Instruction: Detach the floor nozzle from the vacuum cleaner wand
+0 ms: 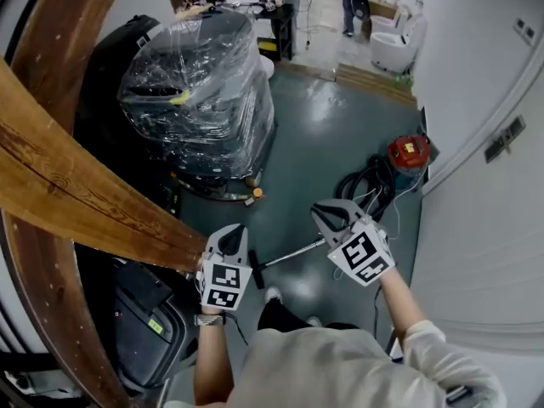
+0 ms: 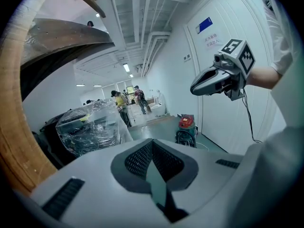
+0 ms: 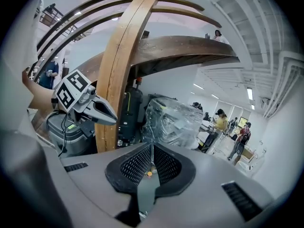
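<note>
The left gripper (image 1: pixel 231 232) has its jaws closed together, and nothing is between them. The right gripper (image 1: pixel 327 215) is closed in the same way, with only a thin slit between its dark pads, and it is also empty. Both are held in the air in front of the person. In the head view, the left one is at about 7 o'clock from the centre and the right one at about 5 o'clock.

The thin silver vacuum cleaner wand (image 1: pixel 293 252) lies low over the dark grey-green glossy floor (image 1: pixel 340 126). In the head view it shows between the two grippers, running from 8 o'clock to 2 o'clock. At its 8 o'clock end sits a small black piece, most likely the black floor nozzle (image 1: pixel 254 274), just beside the left gripper in the picture. It is too small to tell how it is joined. The 2 o'clock end of the wand goes out of sight behind the right gripper.

At 1 o'clock from the right gripper stands a red canister vacuum cleaner (image 1: pixel 409 155) with a coiled black hose (image 1: pixel 367 187) beside it. At 11 o'clock is a big load wrapped in clear plastic film (image 1: pixel 200 83), and a curved brown wooden beam (image 1: pixel 76 194) crosses the view at 9 o'clock.
</note>
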Available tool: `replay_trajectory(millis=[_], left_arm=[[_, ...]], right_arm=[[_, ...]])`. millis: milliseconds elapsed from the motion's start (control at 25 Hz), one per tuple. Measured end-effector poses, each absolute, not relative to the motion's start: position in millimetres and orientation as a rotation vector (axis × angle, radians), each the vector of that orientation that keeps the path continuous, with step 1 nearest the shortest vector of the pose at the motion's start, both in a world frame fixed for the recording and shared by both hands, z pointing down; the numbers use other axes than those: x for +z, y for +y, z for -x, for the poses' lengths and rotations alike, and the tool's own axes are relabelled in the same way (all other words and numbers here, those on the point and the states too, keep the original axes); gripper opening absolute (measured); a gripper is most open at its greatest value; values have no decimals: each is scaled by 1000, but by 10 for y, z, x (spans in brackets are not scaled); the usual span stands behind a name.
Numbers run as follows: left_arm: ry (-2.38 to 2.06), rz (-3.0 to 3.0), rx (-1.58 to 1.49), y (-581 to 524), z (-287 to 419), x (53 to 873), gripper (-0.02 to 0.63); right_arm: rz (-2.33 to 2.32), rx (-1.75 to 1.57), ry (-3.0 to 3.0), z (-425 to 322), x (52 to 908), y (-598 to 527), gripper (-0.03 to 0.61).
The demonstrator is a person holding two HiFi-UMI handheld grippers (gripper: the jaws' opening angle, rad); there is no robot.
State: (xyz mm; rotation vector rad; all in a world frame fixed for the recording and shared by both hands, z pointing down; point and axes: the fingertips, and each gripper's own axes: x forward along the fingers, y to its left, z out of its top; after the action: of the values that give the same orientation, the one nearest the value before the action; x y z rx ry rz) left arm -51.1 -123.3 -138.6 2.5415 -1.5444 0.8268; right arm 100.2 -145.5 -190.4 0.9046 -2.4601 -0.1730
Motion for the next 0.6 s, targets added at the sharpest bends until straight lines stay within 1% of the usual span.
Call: replay_trajectory(millis=[600], left_arm=[[-1524,-2518,821,-1295,490,-996,0]], right_arm=[[-857,-173,-2435,-931,-1572,-1469,34]])
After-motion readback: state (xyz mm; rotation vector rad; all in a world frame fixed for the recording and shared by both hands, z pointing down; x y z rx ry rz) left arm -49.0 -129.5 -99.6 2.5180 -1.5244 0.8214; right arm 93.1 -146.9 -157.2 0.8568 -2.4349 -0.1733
